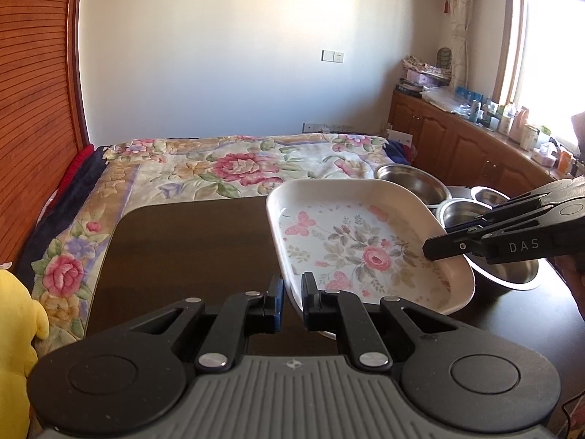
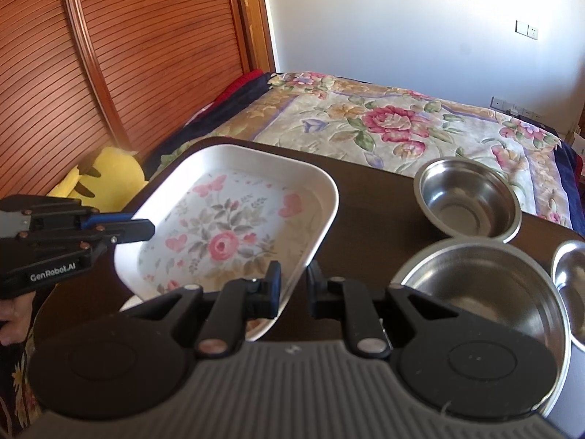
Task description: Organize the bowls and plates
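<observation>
Both grippers pinch the white rectangular floral-print tray (image 1: 365,245): left gripper (image 1: 292,298) lower centre, right gripper (image 2: 294,285) likewise. Tray tilts above the dark wooden table (image 1: 190,241).

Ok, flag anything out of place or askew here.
The floral tray is tilted off the dark table, both grippers, left and right, at its rim. The steel bowls sit upright; nothing spilled.

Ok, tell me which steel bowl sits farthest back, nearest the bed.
The small steel bowl by the table's far edge, next to the floral bedspread. The large steel bowl in front of it sits closer to the right tool.
</observation>
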A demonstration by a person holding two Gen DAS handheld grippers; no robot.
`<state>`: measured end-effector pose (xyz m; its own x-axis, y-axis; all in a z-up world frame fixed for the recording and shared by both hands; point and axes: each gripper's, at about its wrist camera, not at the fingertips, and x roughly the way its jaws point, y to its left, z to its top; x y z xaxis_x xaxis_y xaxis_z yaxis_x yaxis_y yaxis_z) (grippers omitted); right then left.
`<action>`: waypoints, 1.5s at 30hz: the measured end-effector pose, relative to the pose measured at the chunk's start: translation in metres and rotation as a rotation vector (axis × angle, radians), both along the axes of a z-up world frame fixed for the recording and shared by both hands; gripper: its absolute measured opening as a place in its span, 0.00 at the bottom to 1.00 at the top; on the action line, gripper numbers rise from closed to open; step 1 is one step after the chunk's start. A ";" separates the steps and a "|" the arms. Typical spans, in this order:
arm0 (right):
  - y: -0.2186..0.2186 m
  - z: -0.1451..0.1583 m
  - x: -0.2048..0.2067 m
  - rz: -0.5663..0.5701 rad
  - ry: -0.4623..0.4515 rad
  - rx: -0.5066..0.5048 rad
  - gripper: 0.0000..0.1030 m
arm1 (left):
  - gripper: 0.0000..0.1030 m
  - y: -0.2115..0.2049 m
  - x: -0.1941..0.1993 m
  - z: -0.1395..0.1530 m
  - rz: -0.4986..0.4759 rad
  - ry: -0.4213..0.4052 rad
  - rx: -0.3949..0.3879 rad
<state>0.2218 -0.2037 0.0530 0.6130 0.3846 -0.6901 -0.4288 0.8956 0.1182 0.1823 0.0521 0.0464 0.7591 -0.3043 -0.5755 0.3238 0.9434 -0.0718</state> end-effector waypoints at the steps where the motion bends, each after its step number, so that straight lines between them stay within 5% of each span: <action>1: -0.001 0.000 -0.004 0.000 -0.002 0.003 0.16 | 0.11 -0.001 -0.005 0.000 -0.001 -0.003 -0.004; 22: -0.013 -0.005 -0.064 0.025 -0.026 0.058 0.16 | 0.12 0.004 -0.083 -0.006 -0.025 -0.008 -0.026; 45: -0.013 -0.026 -0.089 0.030 -0.060 0.115 0.16 | 0.12 0.015 -0.107 -0.030 0.014 0.009 -0.061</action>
